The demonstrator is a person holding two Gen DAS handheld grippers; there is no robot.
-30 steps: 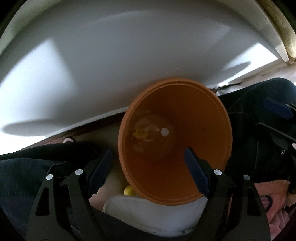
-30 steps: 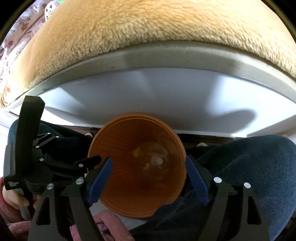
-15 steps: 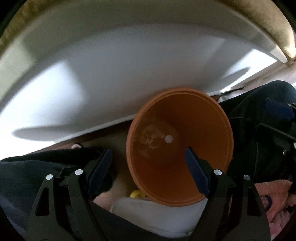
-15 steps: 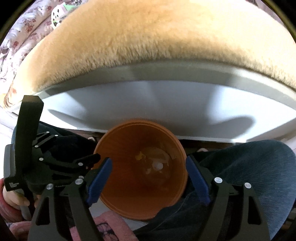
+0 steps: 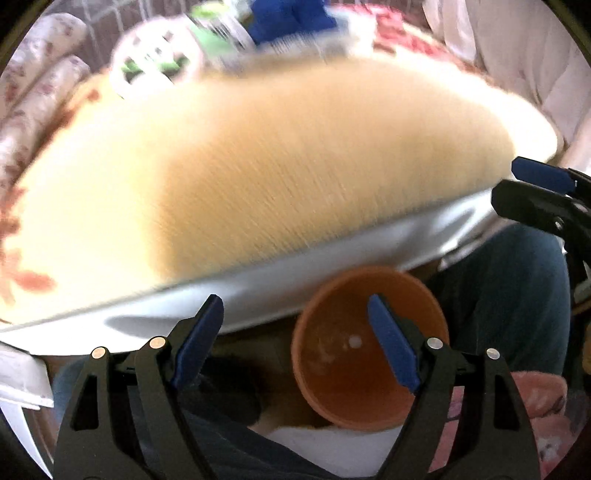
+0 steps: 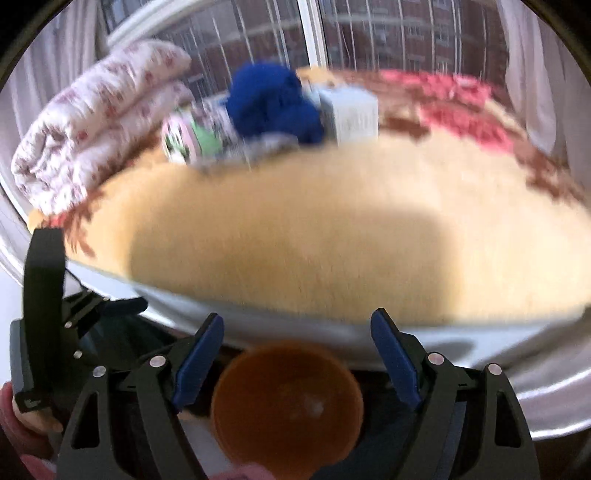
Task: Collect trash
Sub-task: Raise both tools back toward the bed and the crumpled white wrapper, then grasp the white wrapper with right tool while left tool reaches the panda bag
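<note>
An orange bin (image 5: 369, 354) stands on the floor between a person's legs in jeans, with pale scraps blurred at its bottom. My left gripper (image 5: 295, 341) hangs open above it, with nothing between its fingers. In the right wrist view the same bin (image 6: 288, 406) lies below my right gripper (image 6: 297, 354), also open and holding nothing. Far back on the tan fuzzy blanket (image 6: 314, 236) lie a green-and-white packet (image 6: 188, 142), a blue bundle (image 6: 273, 103) and a white box (image 6: 351, 110). The packet (image 5: 159, 62) also shows in the left wrist view, blurred.
The bed's white side panel (image 5: 258, 295) runs just beyond the bin. A rolled floral quilt (image 6: 92, 125) lies at the bed's back left, before a window (image 6: 369, 33). Pink fabric (image 5: 535, 406) lies by the person's leg. Each gripper sees the other at its frame's edge.
Both grippers have risen and tipped upward. The bin has shrunk and dropped low in the views, and the top of the bed with the things on it has come into sight.
</note>
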